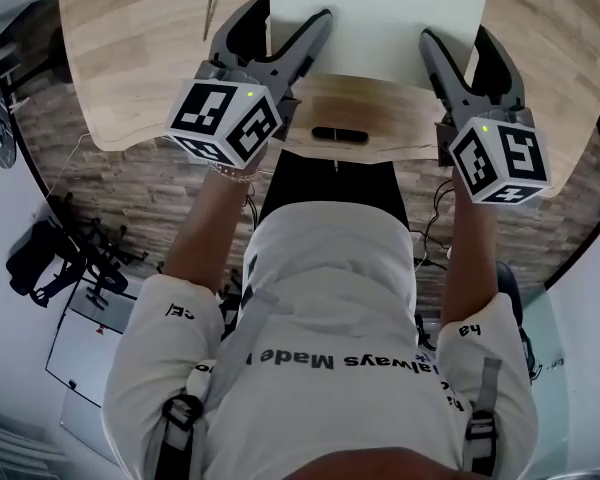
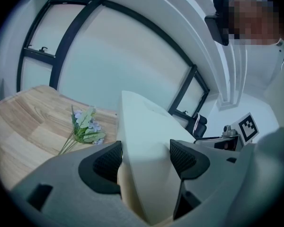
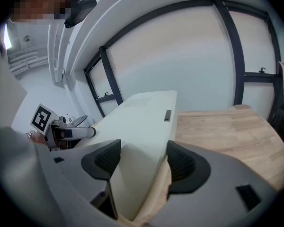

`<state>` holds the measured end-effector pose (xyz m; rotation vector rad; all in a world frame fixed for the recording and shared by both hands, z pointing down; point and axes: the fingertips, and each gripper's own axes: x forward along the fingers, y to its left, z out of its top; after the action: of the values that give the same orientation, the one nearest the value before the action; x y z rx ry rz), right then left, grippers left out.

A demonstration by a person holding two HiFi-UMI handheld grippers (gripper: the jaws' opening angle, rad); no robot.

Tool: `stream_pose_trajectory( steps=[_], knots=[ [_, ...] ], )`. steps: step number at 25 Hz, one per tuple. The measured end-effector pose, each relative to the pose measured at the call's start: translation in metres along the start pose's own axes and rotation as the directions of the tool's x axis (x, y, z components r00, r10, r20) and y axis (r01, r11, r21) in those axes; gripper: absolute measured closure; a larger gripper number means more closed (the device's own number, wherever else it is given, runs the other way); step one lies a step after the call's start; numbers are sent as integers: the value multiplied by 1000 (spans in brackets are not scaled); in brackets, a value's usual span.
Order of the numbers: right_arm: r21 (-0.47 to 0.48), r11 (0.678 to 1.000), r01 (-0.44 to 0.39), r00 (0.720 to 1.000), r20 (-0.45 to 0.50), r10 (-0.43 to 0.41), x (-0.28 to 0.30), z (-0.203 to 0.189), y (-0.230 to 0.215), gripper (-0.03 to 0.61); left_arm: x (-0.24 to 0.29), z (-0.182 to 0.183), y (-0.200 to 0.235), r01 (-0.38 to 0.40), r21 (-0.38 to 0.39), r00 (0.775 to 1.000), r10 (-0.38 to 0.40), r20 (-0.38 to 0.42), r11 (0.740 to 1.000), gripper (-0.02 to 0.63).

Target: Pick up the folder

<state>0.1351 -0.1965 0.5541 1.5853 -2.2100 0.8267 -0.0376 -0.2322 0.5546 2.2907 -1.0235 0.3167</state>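
A white folder lies over the light wooden table, its near edge toward me. My left gripper is shut on its near left corner, and my right gripper is shut on its near right corner. In the left gripper view the folder fills the gap between both black pads and tilts up away from the tabletop. The right gripper view shows the folder between the pads as well, with a small dark label near its far edge. The folder's far end is cut off in the head view.
A small bunch of artificial flowers lies on the table left of the folder. A black handle sits at the table's near edge. Office chairs and a whiteboard stand on the floor at the left.
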Motion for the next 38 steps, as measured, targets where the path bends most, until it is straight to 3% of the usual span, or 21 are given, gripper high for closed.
stream_pose_trajectory(
  steps=[22, 38],
  knots=[
    [-65, 998, 6, 988, 156, 4, -59, 98, 34, 279, -53, 100, -47, -9, 82, 987, -5, 162, 997, 296],
    [-114, 993, 19, 960, 281, 14, -124, 164, 64, 278, -106, 167, -95, -18, 119, 953, -19, 303, 993, 296]
  ],
)
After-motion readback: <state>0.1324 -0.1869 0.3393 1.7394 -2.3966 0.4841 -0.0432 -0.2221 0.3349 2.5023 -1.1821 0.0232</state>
